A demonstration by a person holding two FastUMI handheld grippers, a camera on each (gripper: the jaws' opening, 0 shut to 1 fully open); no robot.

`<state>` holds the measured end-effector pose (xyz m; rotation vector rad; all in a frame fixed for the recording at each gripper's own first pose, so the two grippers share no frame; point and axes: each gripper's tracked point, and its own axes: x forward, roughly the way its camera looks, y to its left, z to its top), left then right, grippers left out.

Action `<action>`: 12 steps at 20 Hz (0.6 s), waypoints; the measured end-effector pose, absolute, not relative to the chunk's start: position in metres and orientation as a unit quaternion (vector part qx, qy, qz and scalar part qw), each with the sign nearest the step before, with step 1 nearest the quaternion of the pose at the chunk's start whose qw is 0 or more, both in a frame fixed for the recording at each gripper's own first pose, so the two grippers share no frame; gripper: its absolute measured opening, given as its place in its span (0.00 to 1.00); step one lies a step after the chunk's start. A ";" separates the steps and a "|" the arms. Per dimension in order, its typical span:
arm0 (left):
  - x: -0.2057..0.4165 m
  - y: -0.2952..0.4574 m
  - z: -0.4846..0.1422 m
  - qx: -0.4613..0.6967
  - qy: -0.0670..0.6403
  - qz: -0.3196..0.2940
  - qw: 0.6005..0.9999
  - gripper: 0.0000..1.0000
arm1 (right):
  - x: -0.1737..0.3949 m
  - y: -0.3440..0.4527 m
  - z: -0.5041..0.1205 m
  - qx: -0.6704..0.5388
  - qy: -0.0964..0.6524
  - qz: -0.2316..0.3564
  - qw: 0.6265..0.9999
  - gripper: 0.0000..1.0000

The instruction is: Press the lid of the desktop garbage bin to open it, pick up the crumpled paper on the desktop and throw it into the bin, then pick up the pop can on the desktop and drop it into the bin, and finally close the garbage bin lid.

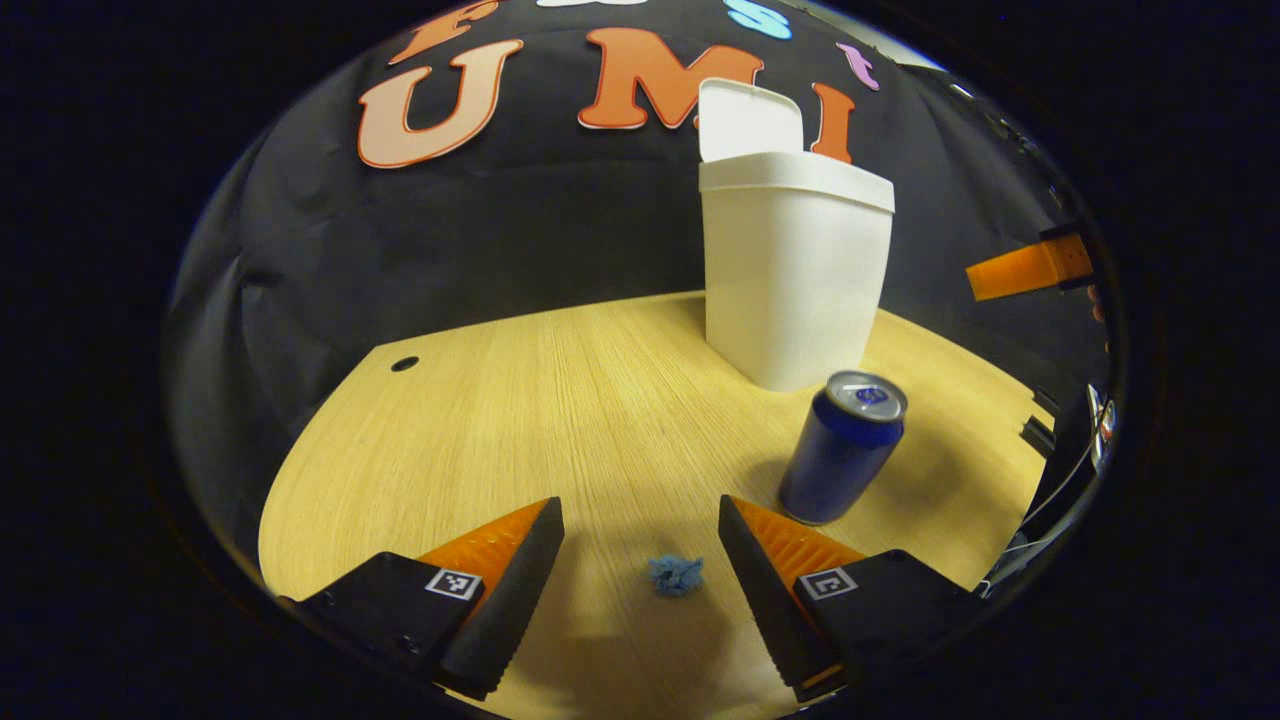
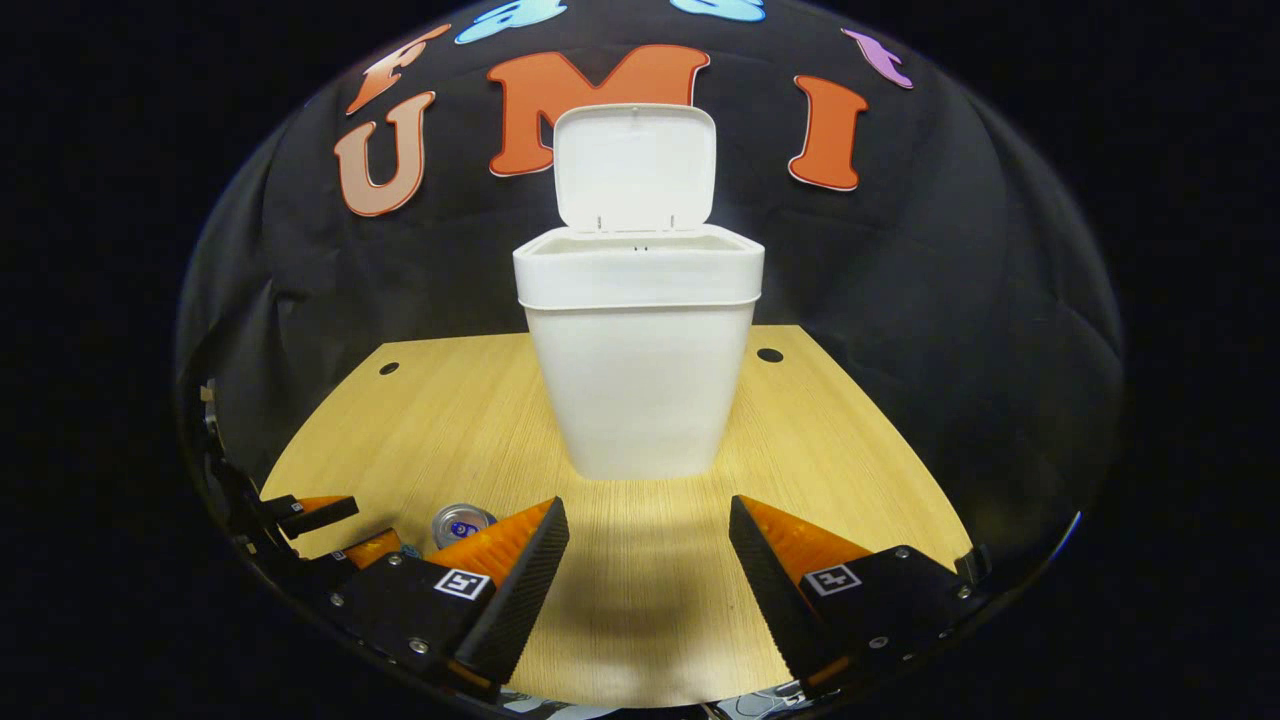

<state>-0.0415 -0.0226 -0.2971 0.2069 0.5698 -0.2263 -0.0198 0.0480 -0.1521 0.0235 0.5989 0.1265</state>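
Spread wide at the bottom of the left gripper view, the left gripper (image 1: 640,545) is held above the wooden desktop (image 1: 520,420) with nothing between its fingers. Crumpled blue paper (image 1: 676,575) lies on the desktop in the gap between them, touched by neither. A blue pop can (image 1: 842,447) stands upright just beyond the right-hand finger, and the white garbage bin (image 1: 790,270) is seen behind it with its lid (image 1: 748,118) raised. Part of the other gripper is seen at the far right edge.

Likewise spread wide and empty, the right gripper (image 2: 648,550) is pointed at the garbage bin (image 2: 640,360), which stands centred on the desktop (image 2: 820,440), its lid (image 2: 634,165) tipped up at the back. The pop can's top (image 2: 462,523) is glimpsed beside the left-hand finger, with the left gripper (image 2: 330,530) at the lower left.
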 end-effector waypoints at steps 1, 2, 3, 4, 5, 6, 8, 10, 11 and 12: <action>-0.043 -0.024 -0.305 0.104 0.288 -0.114 0.945 0.99 | -0.021 0.047 -0.154 0.013 0.299 0.062 0.952 0.98; -0.045 -0.025 -0.311 0.107 0.297 -0.116 0.942 0.99 | -0.021 0.048 -0.156 0.014 0.303 0.062 0.951 0.98; -0.047 -0.026 -0.317 0.108 0.304 -0.117 0.939 0.99 | -0.022 0.048 -0.157 0.014 0.309 0.064 0.949 0.98; -0.049 -0.027 -0.321 0.107 0.312 -0.120 0.936 0.99 | -0.023 0.046 -0.158 0.014 0.311 0.061 0.948 0.98; -0.051 -0.025 -0.325 0.107 0.318 -0.119 0.934 0.99 | -0.023 0.046 -0.160 0.014 0.312 0.060 0.948 0.99; -0.050 -0.023 -0.329 0.108 0.322 -0.119 0.933 0.99 | -0.024 0.045 -0.161 0.013 0.314 0.059 0.948 0.98; -0.050 -0.017 -0.334 0.111 0.332 -0.116 0.930 0.99 | -0.024 0.045 -0.162 0.015 0.316 0.058 0.947 0.98; -0.050 -0.015 -0.341 0.110 0.340 -0.115 0.927 0.92 | -0.024 0.043 -0.164 0.017 0.320 0.054 0.946 0.99; -0.050 -0.015 -0.343 0.110 0.343 -0.113 0.926 0.89 | -0.025 0.043 -0.164 0.019 0.322 0.053 0.945 0.99; -0.051 -0.015 -0.345 0.109 0.344 -0.111 0.926 0.73 | -0.026 0.042 -0.165 0.022 0.324 0.051 0.945 0.98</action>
